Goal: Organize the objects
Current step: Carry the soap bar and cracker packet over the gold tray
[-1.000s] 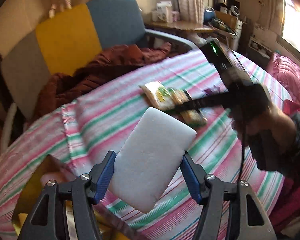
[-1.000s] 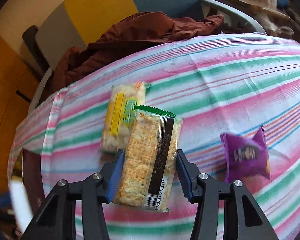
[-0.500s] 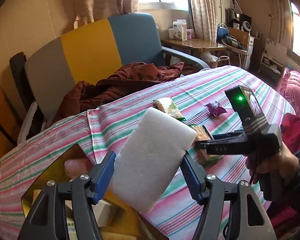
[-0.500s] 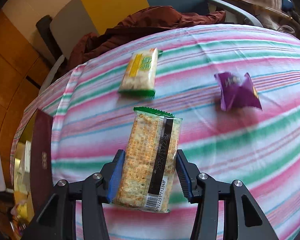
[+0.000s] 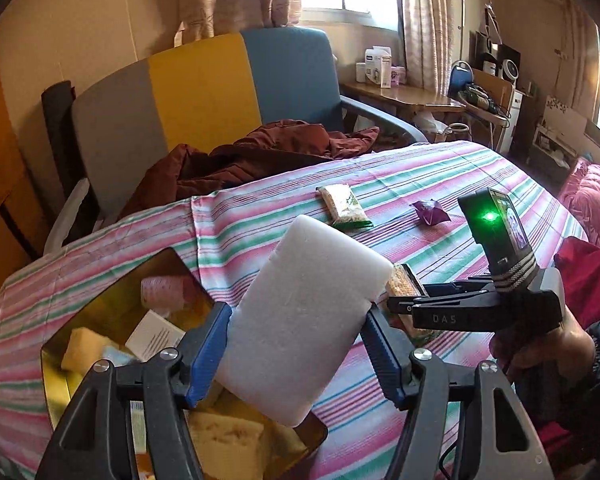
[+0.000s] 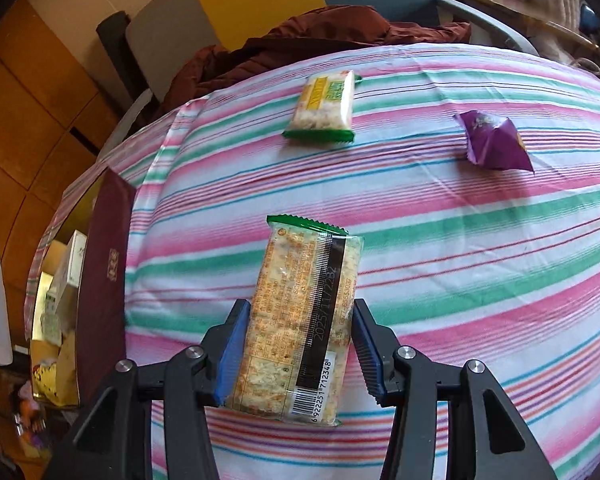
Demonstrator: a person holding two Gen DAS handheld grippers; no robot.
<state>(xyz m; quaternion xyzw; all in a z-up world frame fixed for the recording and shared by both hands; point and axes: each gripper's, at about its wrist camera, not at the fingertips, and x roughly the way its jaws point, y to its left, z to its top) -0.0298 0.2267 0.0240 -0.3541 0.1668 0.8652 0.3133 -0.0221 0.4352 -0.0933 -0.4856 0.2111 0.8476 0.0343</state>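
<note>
The white sponge block [image 5: 304, 316] is judged light, soft and springy, so that a hard squeeze would dent it and a loose one might let it slip; it is best taken across its narrow width near the lower half, as is done here. The cracker packet [image 6: 300, 320] is judged light but brittle inside a slick film wrapper; it is best pinched by its long edges, gently, lest the crackers be crushed.

The left gripper [image 5: 300, 356] is closed about the sponge block, its blue pads [image 5: 208, 352] pressed to both long sides; the block is held tilted in the air above the near corner of the gold-lined box [image 5: 100, 304], in which other items already lie. The right gripper [image 6: 296, 352] is clenched on the cracker packet at its barcode end, the jaws spread only to the packet's width; the packet is held clear above the striped cloth [image 6: 460, 240], with the box's dark red wall [image 6: 104, 272] to its left.

A second cracker packet [image 6: 326, 106] and a purple sachet [image 6: 494, 146] are left on the cloth, well apart from both grippers.
</note>
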